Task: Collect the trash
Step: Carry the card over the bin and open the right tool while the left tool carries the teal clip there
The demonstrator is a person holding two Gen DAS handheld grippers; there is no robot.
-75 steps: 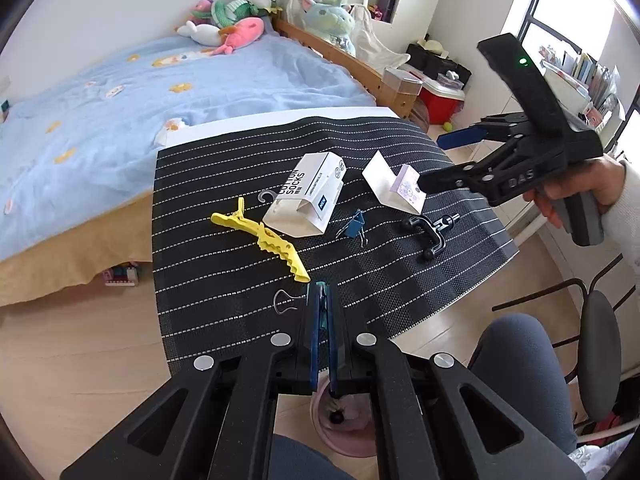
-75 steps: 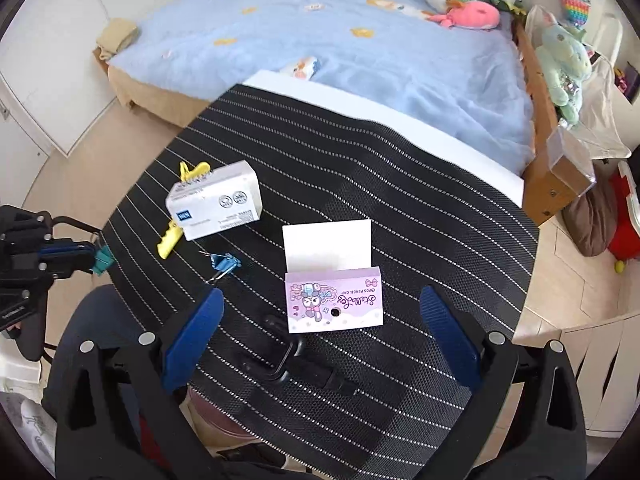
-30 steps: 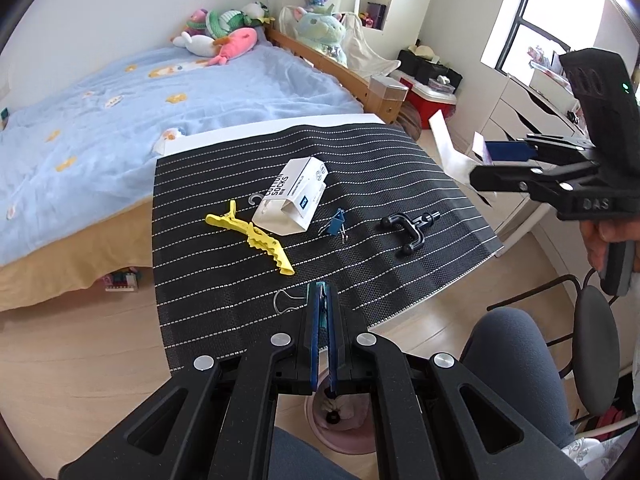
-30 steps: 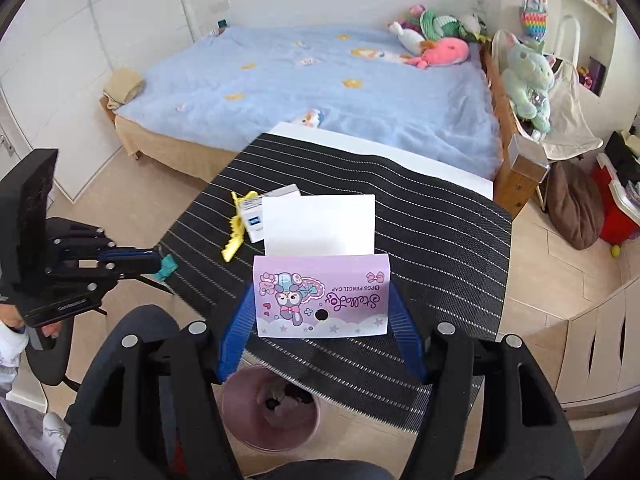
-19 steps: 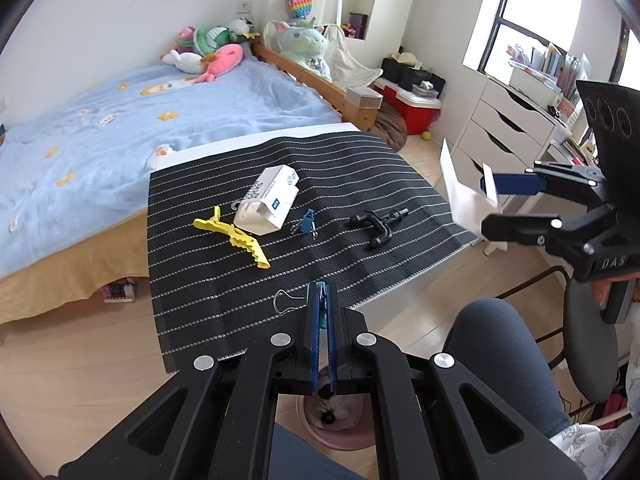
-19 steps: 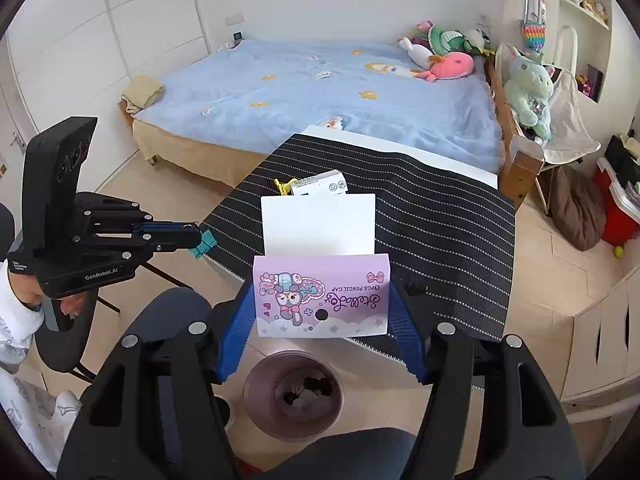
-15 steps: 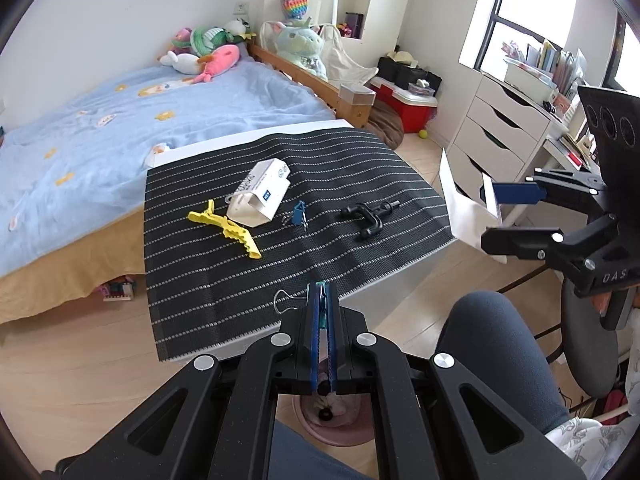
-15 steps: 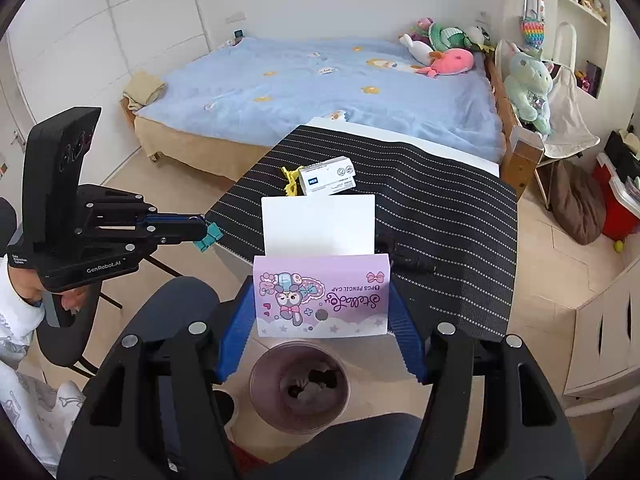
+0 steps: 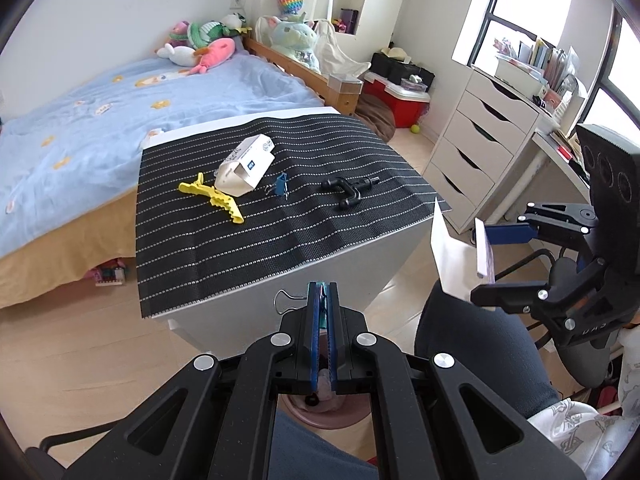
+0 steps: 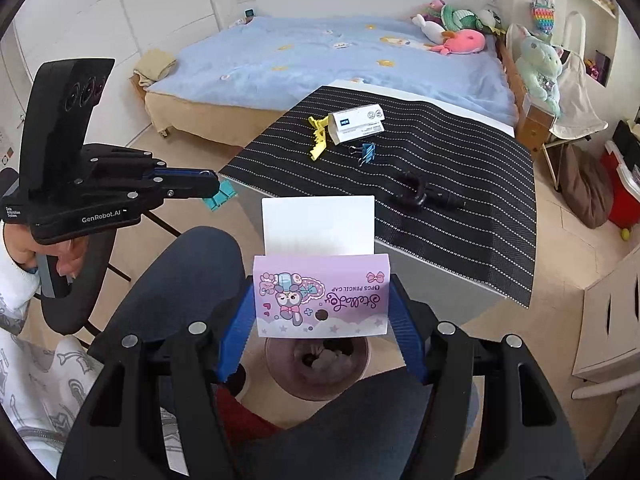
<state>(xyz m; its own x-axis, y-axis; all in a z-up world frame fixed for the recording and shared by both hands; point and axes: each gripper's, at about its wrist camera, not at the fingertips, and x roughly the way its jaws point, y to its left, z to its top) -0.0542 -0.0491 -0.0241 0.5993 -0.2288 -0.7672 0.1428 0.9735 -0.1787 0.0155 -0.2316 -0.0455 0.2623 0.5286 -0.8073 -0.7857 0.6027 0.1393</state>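
The right claw [image 10: 322,344] grips a pink pencil-cap packet [image 10: 321,294] by its side edges, directly above the mauve trash bin [image 10: 316,364] on the floor between the person's knees. The left claw [image 9: 323,312] is shut on a teal binder clip [image 10: 218,197], held to the left of the bin. Done well, the packet is centred over the bin's mouth and lowered before release, since its tall white backing card could catch the rim. Beyond the bin, on the striped worktop [image 10: 460,184], a white box [image 10: 356,124], yellow clip [image 10: 318,140], blue binder clip [image 10: 367,151] and black fitting [image 10: 420,194] remain
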